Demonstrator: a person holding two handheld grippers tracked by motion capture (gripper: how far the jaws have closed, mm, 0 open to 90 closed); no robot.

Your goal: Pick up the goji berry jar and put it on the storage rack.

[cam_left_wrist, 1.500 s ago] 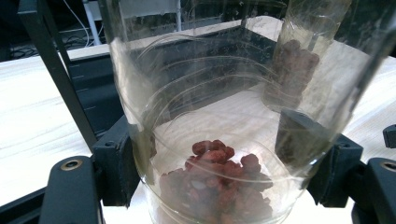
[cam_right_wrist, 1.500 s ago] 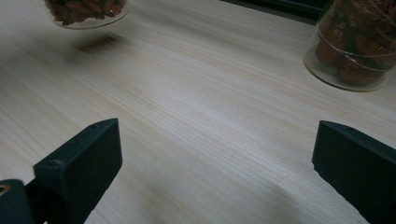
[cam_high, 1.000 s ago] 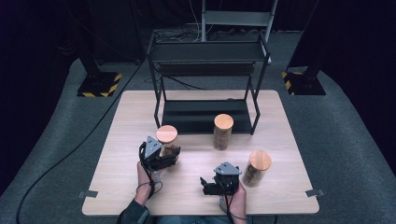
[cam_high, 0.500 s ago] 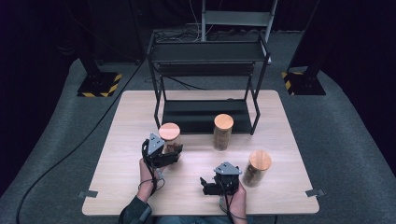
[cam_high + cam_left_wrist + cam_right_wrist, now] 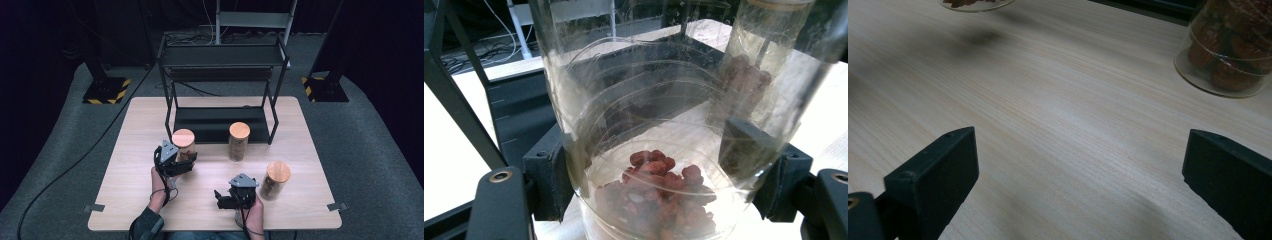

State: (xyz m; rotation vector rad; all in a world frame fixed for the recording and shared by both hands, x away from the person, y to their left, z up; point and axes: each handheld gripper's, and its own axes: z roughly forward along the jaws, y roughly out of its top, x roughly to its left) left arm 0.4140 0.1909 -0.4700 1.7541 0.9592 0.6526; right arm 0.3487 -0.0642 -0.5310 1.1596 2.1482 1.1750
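Observation:
Three clear jars with wooden lids hold reddish-brown dried pieces. My left gripper [image 5: 187, 159] [image 5: 659, 190] is shut on the left jar [image 5: 183, 142] [image 5: 649, 150], one pad on each side of its lower wall. In the right gripper view that jar's base [image 5: 975, 4] hangs a little above the table over its own shadow. The middle jar [image 5: 239, 141] [image 5: 759, 75] [image 5: 1233, 55] stands in front of the rack. The right jar [image 5: 275, 180] stands just right of my right gripper [image 5: 219, 198] [image 5: 1083, 165], which is open over bare wood, jaws pointing left.
A black two-tier metal rack [image 5: 220, 120] stands at the back of the light wooden table [image 5: 125, 165]; its lower shelf lies right behind the left and middle jars. The person's forearms come in over the near edge. Dark floor and stands surround the table.
My left gripper has carried the left jar slightly up and toward the rack. The right gripper and the other two jars have stayed put.

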